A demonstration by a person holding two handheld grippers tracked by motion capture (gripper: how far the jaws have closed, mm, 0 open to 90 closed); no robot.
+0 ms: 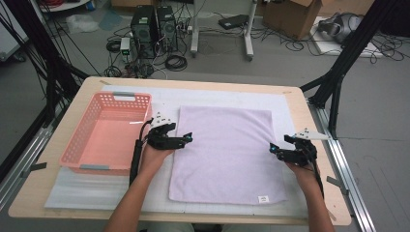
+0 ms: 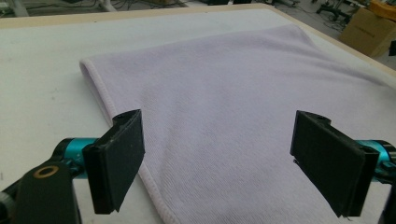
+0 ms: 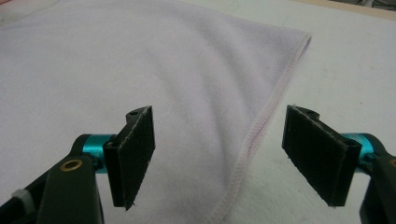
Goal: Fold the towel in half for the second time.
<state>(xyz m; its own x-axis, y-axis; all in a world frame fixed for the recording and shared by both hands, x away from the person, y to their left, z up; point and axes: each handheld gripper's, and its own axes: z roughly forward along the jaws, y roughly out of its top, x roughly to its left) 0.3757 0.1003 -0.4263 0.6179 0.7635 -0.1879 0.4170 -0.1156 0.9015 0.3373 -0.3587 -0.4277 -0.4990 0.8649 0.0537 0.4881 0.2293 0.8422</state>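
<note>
A lilac towel (image 1: 225, 154) lies spread flat on a white mat (image 1: 92, 186), with a small white label (image 1: 263, 198) near its front right corner. My left gripper (image 1: 181, 131) hovers at the towel's left edge, open. In the left gripper view the hemmed edge (image 2: 140, 172) runs just inside the left jaw, and the gripper (image 2: 219, 163) holds nothing. My right gripper (image 1: 280, 143) sits at the towel's right edge, also open. In the right gripper view the gripper (image 3: 229, 158) straddles the stitched hem (image 3: 261, 126) without touching the towel (image 3: 140, 60).
A pink plastic basket (image 1: 80, 130) stands empty on the mat, left of the towel and close to my left hand. The wooden table (image 1: 319, 164) ends just right of my right hand. Black frame posts, cables and computers stand on the floor beyond.
</note>
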